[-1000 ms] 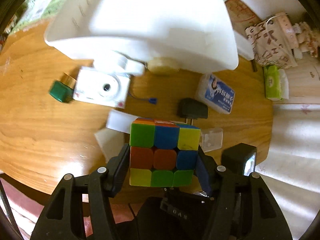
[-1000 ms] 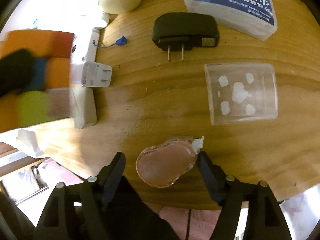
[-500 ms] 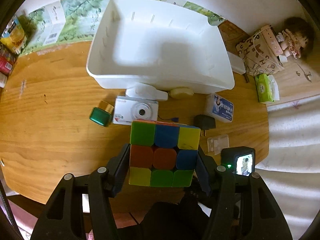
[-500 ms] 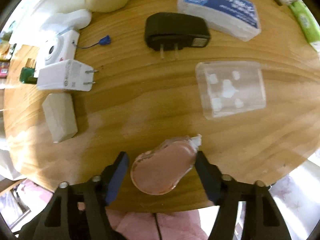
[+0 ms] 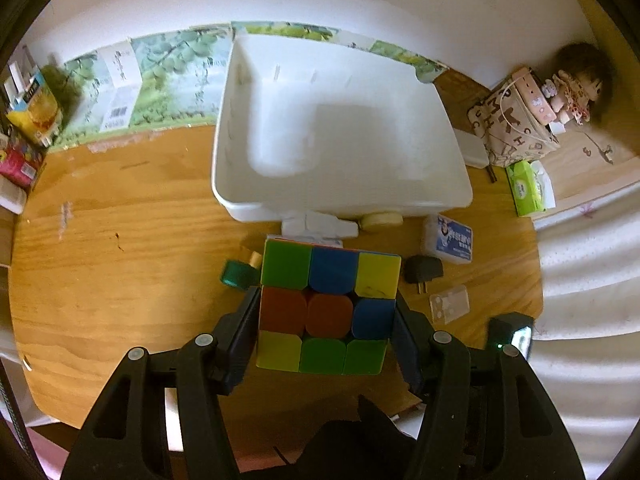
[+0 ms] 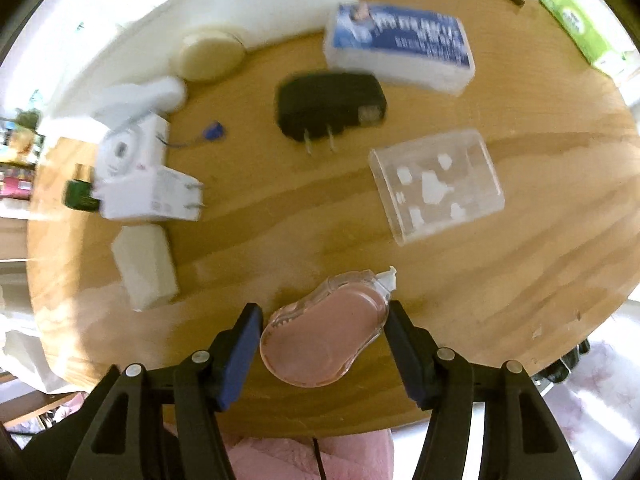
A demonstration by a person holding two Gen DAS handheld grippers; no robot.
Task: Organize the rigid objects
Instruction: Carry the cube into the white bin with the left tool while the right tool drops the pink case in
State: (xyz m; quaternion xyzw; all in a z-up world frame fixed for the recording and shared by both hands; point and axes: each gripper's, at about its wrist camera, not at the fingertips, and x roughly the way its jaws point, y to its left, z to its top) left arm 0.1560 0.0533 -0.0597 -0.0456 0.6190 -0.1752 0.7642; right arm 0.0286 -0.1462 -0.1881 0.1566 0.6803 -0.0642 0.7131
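The left gripper (image 5: 326, 334) clamps a scrambled puzzle cube (image 5: 329, 306) by two opposite faces, held above the table just in front of the white bin (image 5: 424, 196). The cube looks light and stiff, though its glossy faces may slip – flat-face contact suits it.

The right gripper (image 6: 322, 344) has just been closing around a pink correction-tape dispenser (image 6: 326, 340) near the table's front edge, well before the bin; its right pad touches the shell, the left stands just off. The shell looks rounded, light and slick – best taken across its wide middle.

The blue-labelled box (image 6: 400, 50) beside the bin bears print, too blurred to read.
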